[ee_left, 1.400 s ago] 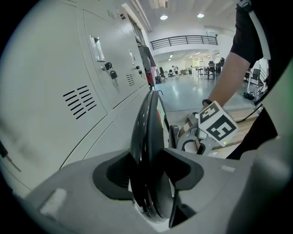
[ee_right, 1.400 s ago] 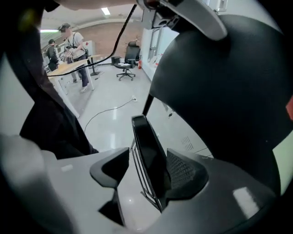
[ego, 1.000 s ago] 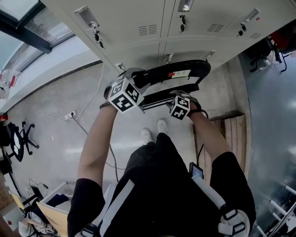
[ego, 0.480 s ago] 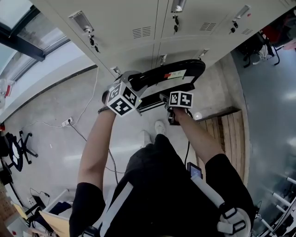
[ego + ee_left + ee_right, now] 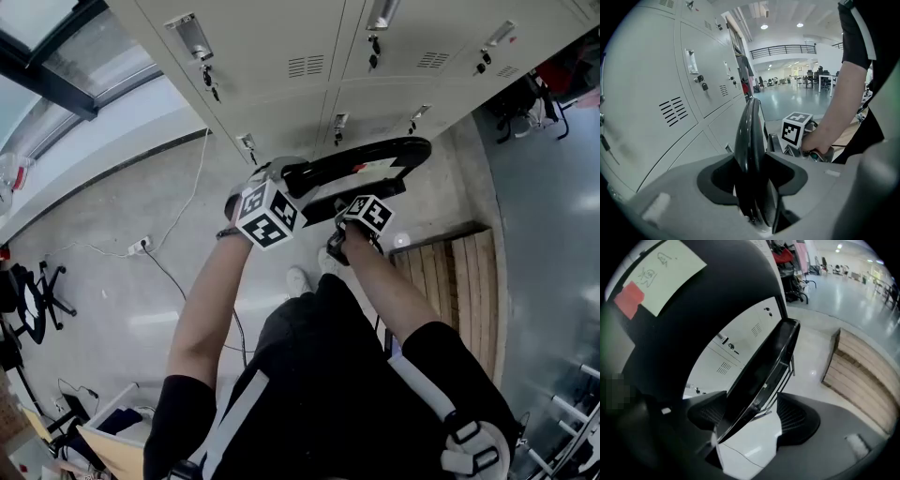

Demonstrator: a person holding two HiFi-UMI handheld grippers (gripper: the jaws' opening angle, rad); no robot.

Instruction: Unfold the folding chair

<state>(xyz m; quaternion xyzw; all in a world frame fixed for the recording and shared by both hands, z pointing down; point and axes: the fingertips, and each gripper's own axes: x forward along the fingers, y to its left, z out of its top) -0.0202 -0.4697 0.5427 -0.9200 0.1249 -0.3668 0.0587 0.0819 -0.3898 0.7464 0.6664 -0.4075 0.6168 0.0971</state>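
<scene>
currently chair [image 5: 323,169] is folded flat, just in front of the lockers [image 5: 281,56]. left gripper [image 5: 752,173] is clamped on the backrest [image 5: 749,136] edge. right gripper [image 5: 754,418] jaws have just been opening, now wide, seat [image 5: 764,366] edge between them, ungripped.

The black folding chair [image 5: 328,169] is folded, upright, beside grey lockers [image 5: 281,56].
</scene>
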